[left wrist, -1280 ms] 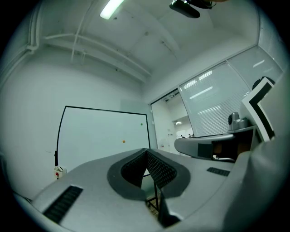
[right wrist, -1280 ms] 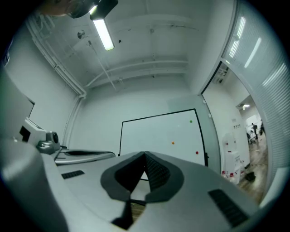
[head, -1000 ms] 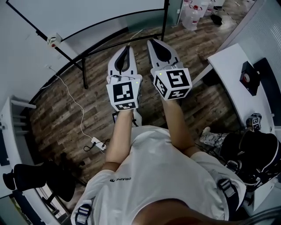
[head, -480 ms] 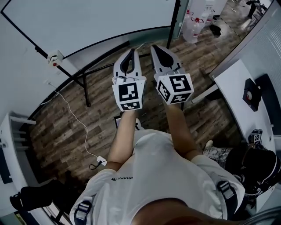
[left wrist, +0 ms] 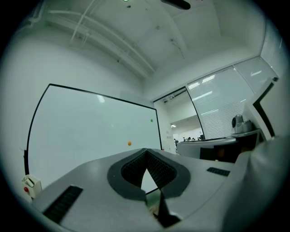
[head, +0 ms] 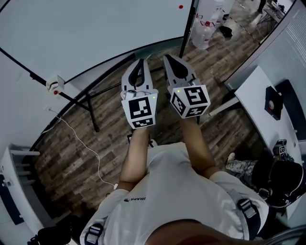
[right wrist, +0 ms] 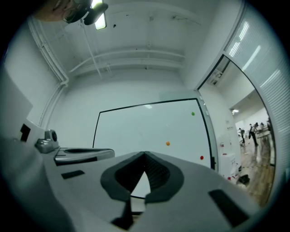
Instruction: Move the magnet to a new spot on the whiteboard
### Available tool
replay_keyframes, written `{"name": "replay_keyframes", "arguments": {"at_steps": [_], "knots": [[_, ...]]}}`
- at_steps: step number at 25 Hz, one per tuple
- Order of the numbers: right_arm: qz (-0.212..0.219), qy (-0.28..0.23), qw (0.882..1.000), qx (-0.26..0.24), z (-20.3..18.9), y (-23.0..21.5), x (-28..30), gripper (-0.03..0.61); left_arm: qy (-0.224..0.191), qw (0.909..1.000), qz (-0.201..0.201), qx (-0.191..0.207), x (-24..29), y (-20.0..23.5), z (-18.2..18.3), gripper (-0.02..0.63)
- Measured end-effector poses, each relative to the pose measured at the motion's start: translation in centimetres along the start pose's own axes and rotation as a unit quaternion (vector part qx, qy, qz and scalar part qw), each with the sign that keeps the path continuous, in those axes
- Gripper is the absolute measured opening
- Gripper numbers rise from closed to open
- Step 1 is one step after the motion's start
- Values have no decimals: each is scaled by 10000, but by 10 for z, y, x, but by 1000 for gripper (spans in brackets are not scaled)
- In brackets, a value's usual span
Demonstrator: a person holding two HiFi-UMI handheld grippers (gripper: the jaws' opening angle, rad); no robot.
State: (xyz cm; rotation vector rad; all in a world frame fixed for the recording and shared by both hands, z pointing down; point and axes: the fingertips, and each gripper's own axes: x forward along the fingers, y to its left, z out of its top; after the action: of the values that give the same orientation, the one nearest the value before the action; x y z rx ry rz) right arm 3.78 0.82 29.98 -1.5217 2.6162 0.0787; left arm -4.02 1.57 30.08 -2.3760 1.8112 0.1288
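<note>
The left gripper [head: 139,62] and right gripper [head: 169,57] are held before the whiteboard [head: 95,28], fingers pressed together on nothing, while an orange magnet [right wrist: 167,143], a green magnet [right wrist: 192,113] and a red magnet [head: 180,6] are seen stuck to it.

We're wearing a white short-sleeved T-shirt [head: 172,191] with small dark lettering at lower left, dark straps [head: 246,208] crossing both shoulders. Our white left gripper [head: 139,61] and right gripper [head: 168,58] are carrying black-and-white marker cubes [head: 141,109].
</note>
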Motion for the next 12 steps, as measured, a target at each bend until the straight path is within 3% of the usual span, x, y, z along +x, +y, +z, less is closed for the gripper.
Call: {"name": "replay_keyframes", "arguments": {"at_steps": [12], "knots": [[0, -39, 10000, 30, -12, -46, 56, 14, 12, 9999, -95, -52, 71, 0, -20, 2]]}}
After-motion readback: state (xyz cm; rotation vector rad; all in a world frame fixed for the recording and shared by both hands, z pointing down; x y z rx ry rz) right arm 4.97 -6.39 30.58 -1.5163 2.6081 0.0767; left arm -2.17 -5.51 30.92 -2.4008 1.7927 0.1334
